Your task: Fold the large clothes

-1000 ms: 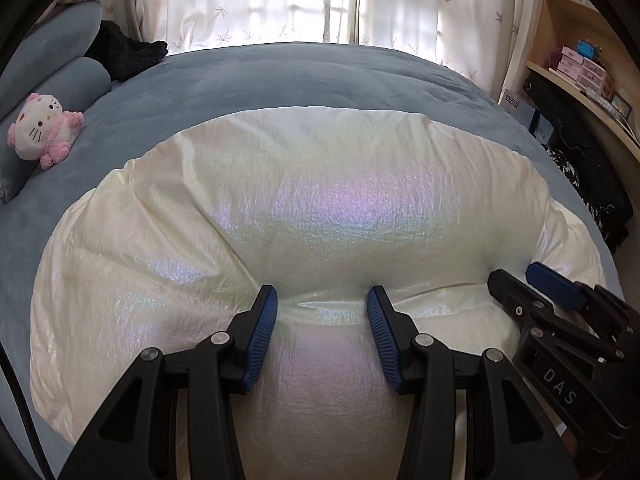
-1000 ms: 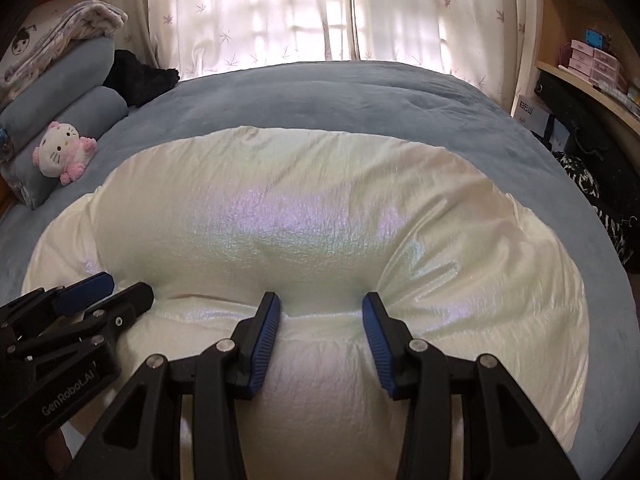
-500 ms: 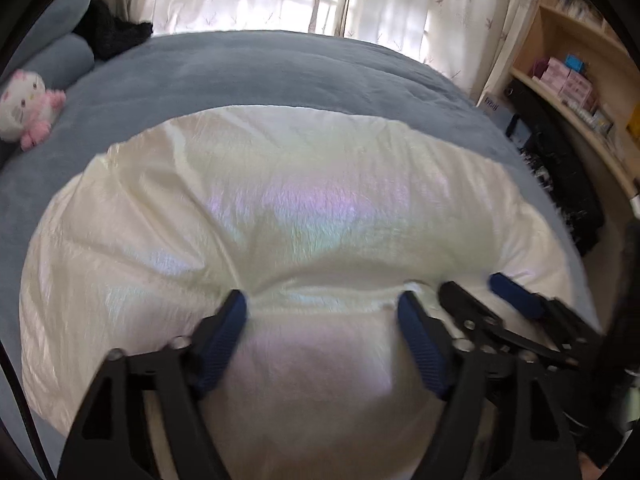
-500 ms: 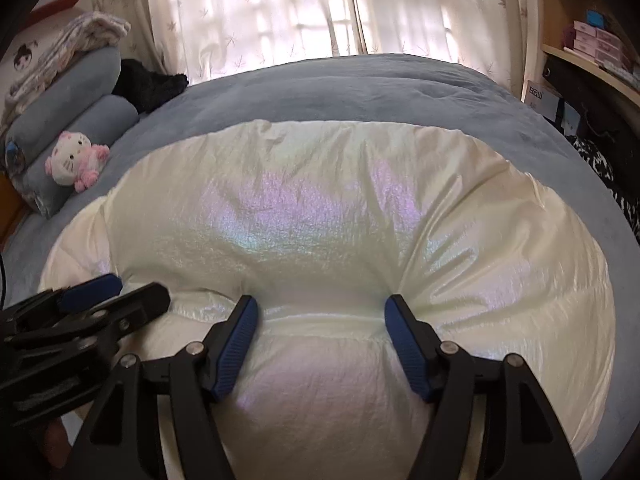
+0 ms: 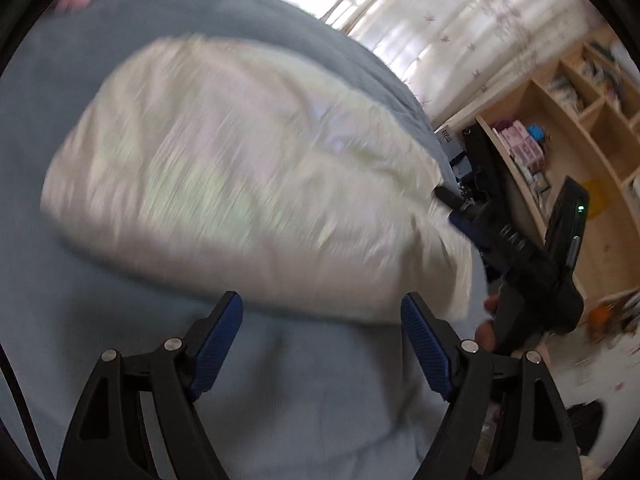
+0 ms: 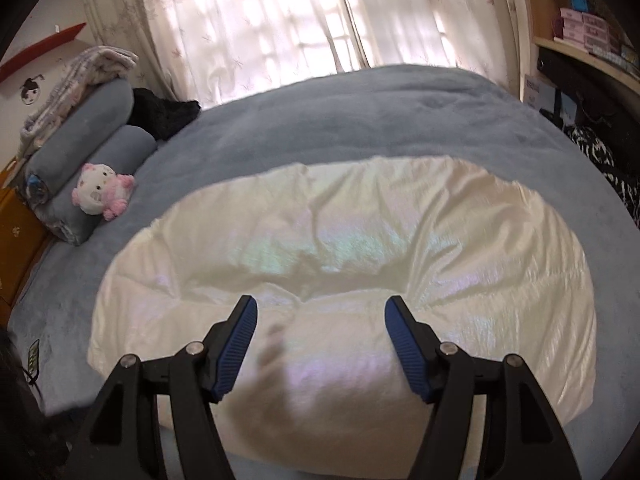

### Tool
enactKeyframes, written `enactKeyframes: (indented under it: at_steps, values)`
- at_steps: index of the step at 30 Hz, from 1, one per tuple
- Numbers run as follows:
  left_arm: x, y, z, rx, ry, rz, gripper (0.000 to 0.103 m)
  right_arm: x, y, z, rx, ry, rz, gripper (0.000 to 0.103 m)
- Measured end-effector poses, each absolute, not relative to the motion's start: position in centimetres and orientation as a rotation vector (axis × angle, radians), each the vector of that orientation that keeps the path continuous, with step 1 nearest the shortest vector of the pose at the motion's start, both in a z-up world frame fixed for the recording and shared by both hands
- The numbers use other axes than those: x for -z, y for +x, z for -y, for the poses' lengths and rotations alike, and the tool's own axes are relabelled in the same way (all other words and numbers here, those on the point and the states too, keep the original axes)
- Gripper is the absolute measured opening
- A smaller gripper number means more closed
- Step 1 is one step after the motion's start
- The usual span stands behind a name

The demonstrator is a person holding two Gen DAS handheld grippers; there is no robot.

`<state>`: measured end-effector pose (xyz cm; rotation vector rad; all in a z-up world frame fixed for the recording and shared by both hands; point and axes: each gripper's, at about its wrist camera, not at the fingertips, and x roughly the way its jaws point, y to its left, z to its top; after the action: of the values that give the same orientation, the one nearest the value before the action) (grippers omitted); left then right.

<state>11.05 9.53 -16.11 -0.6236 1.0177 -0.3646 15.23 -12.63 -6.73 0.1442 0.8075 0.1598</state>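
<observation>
— Pearly cream fabric, is that what you are working with?

— Yes, your puffy garment [image 6: 344, 280] is lying folded on the blue-grey bedspread [image 6: 360, 120], a seam running across its middle.

— How are your claws standing?

— Your left gripper [image 5: 322, 320] is gaping wide over bare bedspread just beside the garment's near edge, nothing between the fingers. Your right gripper [image 6: 320, 332] is spreading wide above the garment's near fold, gripping nothing. A pink plush toy [image 6: 102, 196] is leaning against the rolled pillows [image 6: 88, 136].
</observation>
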Motion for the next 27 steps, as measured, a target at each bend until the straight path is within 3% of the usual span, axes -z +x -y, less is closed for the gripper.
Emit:
enactKeyframes:
  at_steps: [4, 11, 16, 20, 27]
  values:
    - [19.4, 10.0, -11.1, 0.342, -0.752, -1.04, 0.08, 6.0, 14.3, 11.3, -0.189, 0.124, -0.775, 0.064]
    - [23.1, 11.4, -11.0, 0.355, -0.87, -0.999, 0.08, 5.9, 13.7, 9.7, -0.23, 0.097, -0.776, 0.046]
    - [25.4, 13.7, -11.1, 0.361, -0.944, -0.959, 0.08, 6.9, 13.9, 9.6, -0.223, 0.095, -0.789, 0.045]
    - [26.4, 15.9, -11.5, 0.369, -0.991, -0.909, 0.08, 7.7, 14.8, 9.6, -0.213, 0.086, -0.812, 0.038]
    - [25.8, 17.0, -11.8, 0.328, -0.94, -0.821, 0.08, 8.5, 17.3, 9.2, -0.152, 0.04, -0.796, 0.035]
